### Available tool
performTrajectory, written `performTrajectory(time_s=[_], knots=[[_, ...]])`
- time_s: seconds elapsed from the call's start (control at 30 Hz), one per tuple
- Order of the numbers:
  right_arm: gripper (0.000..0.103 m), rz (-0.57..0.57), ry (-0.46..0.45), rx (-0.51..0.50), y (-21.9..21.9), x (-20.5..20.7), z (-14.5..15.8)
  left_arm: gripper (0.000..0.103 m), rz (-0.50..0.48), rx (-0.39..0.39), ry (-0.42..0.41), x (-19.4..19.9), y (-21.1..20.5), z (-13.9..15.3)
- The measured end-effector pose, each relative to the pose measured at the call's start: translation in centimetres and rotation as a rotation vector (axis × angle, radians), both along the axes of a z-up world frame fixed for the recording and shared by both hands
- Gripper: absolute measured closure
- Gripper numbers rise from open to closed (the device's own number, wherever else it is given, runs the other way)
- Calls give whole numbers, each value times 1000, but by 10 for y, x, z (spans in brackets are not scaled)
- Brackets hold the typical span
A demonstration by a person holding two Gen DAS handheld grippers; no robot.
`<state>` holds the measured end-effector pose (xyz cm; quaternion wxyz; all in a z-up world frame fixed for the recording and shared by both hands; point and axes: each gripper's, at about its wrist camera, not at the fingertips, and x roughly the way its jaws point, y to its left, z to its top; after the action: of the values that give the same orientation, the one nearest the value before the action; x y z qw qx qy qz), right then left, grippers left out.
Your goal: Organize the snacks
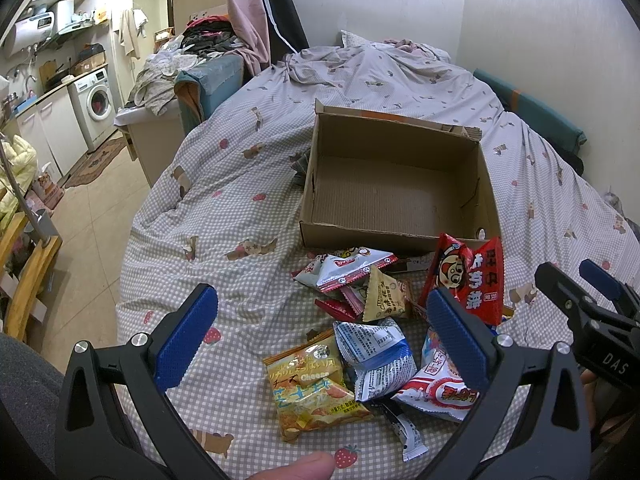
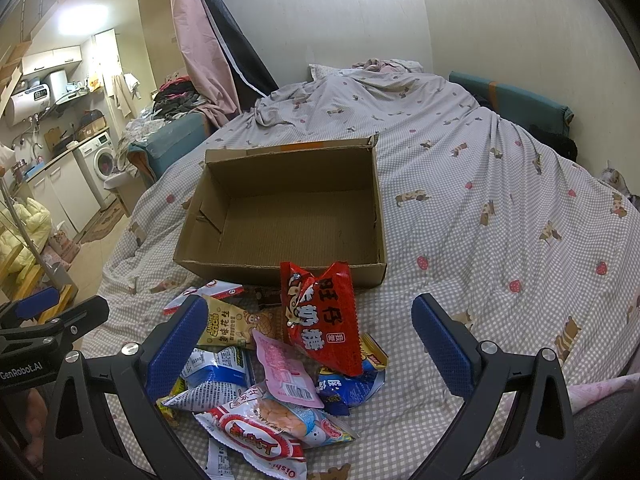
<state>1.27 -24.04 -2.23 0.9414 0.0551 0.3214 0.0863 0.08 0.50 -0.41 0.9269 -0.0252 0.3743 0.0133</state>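
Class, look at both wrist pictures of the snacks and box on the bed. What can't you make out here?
- Left wrist view: the white packet is partly hidden behind the left gripper.
- Right wrist view: snacks under the red bag are covered by it.
- Both views: the outside of the box's far wall is hidden.

Beneath the right gripper's [image 2: 320, 348] spread fingers, the red bag [image 2: 320, 316] covers part of a pink packet [image 2: 286, 372] and most of a blue one [image 2: 348, 390], whose print stays unreadable.

Right gripper [image 2: 320, 344] jaws apart over snack pile [image 2: 280, 372]; cardboard box [image 2: 280, 268] behind.
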Motion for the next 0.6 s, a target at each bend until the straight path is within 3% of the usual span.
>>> performTrajectory(time_s=[0.6], knots=[[0, 1, -2, 2, -1, -1, 0, 0, 1, 2, -1, 0, 1, 0]])
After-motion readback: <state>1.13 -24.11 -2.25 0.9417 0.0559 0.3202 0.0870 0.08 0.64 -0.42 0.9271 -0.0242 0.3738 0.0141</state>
